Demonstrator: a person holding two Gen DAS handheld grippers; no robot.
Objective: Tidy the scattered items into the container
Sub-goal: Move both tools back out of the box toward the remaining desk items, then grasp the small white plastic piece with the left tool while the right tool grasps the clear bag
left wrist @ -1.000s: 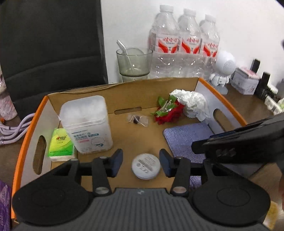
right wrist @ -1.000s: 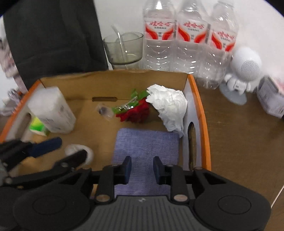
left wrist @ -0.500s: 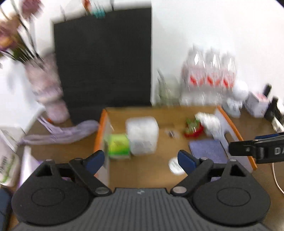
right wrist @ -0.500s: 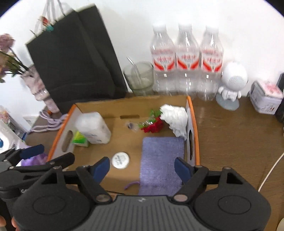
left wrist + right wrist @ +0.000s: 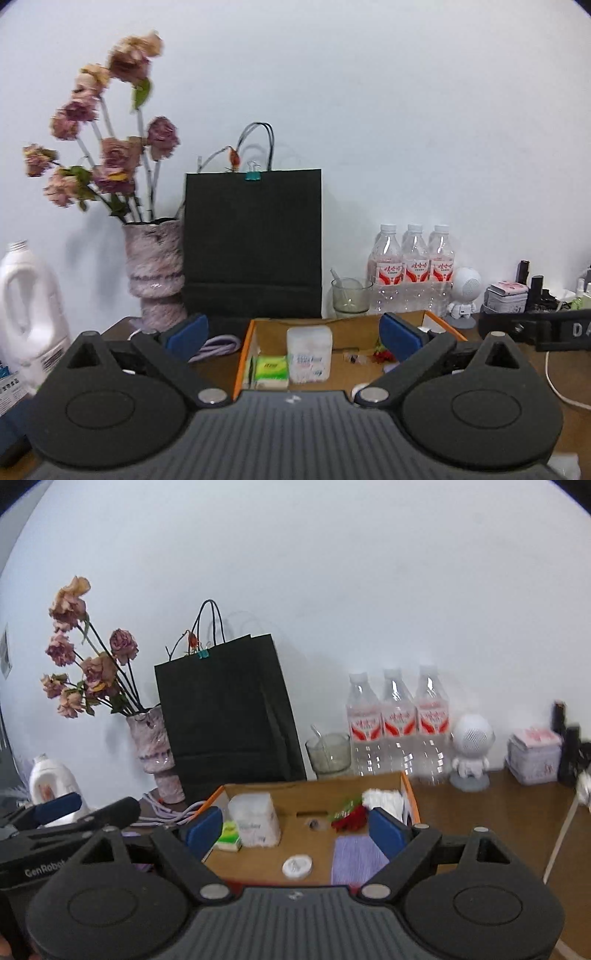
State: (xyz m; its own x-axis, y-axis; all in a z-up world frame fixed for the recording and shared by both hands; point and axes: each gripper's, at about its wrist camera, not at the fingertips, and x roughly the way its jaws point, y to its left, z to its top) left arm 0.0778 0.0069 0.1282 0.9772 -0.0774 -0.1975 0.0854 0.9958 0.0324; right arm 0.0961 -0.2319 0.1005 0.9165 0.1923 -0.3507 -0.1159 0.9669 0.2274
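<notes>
Grippers pulled back from cardboard box; left gripper and right gripper just opened wide, empty. White disc, purple cloth left inside, 6 o'clock.

Counted items on a wooden desk with one cardboard box.

Three water bottles stand in a row; one glass cup, one black paper bag, one vase of dried flowers, one white jug, one white robot figure and one small tin. Inside the cardboard box: one cotton-swab tub, one green tissue pack, one round white lid, one purple cloth, one red flower, one crumpled white tissue.
</notes>
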